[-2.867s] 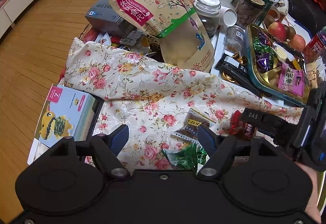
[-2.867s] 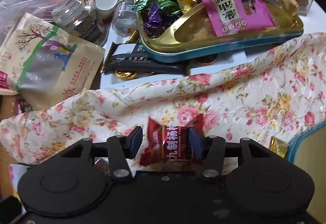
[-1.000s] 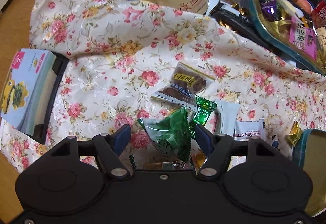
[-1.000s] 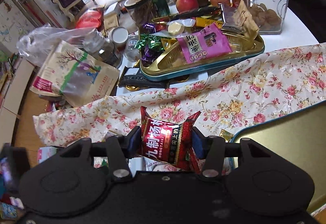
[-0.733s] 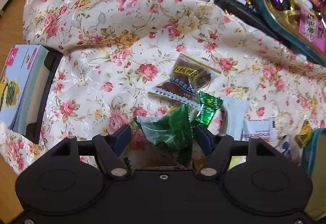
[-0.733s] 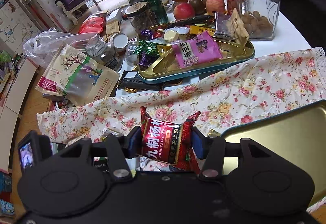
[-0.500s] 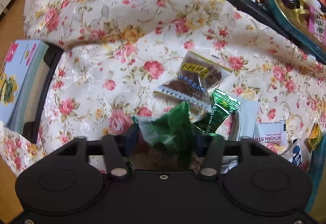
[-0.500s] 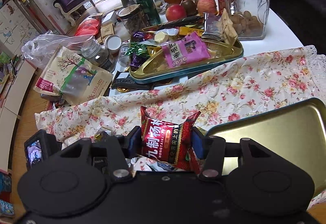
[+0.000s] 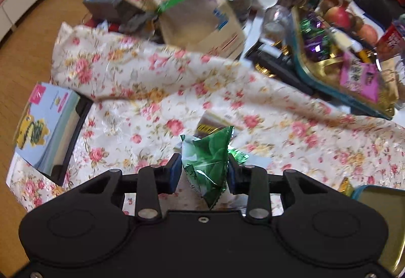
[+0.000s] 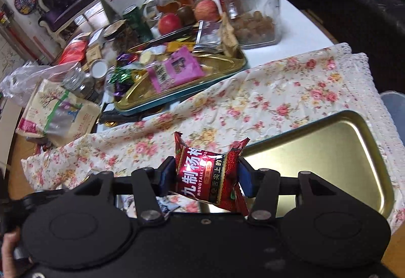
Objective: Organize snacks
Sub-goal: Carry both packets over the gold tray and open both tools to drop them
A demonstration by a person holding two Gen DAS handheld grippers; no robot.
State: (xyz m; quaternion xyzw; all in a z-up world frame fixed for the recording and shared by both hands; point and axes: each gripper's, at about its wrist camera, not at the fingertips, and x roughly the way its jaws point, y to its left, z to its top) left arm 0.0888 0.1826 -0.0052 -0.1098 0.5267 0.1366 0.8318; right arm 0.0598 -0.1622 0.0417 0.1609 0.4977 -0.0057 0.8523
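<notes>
My left gripper point(image 9: 203, 173) is closing, its pads pressed on a green snack packet point(image 9: 208, 161) lifted off the floral cloth point(image 9: 141, 90). A brown snack packet point(image 9: 210, 126) and a small green candy point(image 9: 239, 155) lie on the cloth just behind it. In the right wrist view, my right gripper point(image 10: 206, 178) is shut on a red snack packet point(image 10: 210, 174), held above the near left corner of an empty gold tray point(image 10: 326, 156). The gold tray's corner point(image 9: 379, 204) also shows at lower right in the left wrist view.
A teal-rimmed gold tray point(image 10: 126, 103) full of sweets and a pink packet sits behind the cloth. Around it stand a glass jar point(image 10: 253, 4), apples point(image 10: 206, 11), small jars and a big paper bag point(image 9: 202, 12). A boxed toy point(image 9: 43, 123) lies at the cloth's left edge.
The left jaws closed on the green packet and raised it off the cloth. The right gripper carried the red packet to the right, over the empty gold tray's corner.
</notes>
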